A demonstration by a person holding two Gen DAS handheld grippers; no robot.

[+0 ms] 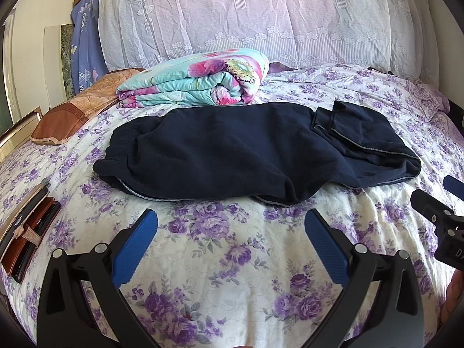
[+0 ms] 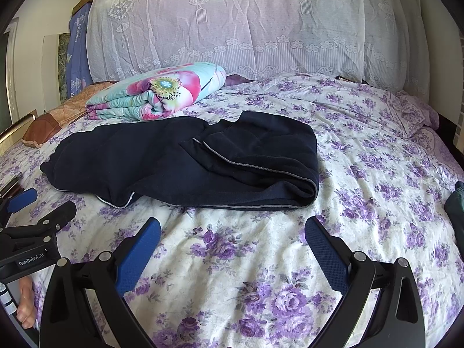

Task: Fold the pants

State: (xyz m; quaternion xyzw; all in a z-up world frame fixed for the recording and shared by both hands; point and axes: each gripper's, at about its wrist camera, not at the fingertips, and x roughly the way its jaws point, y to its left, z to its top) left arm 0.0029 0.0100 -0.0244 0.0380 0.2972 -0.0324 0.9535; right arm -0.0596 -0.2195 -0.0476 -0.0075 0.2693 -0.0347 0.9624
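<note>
Nearest you, short of the pants: your left gripper [image 1: 231, 222] and right gripper [image 2: 233, 231], both spread wide, holding nothing, above the floral bedsheet [image 1: 232, 275].
Pants [image 1: 232, 150]: dark navy, lying across the sheet, legs doubled back at their right end.
Behind the pants: folded flowered quilt [image 1: 197, 81], touching their far edge.
Farthest: lace-covered headboard [image 1: 246, 14].
</note>
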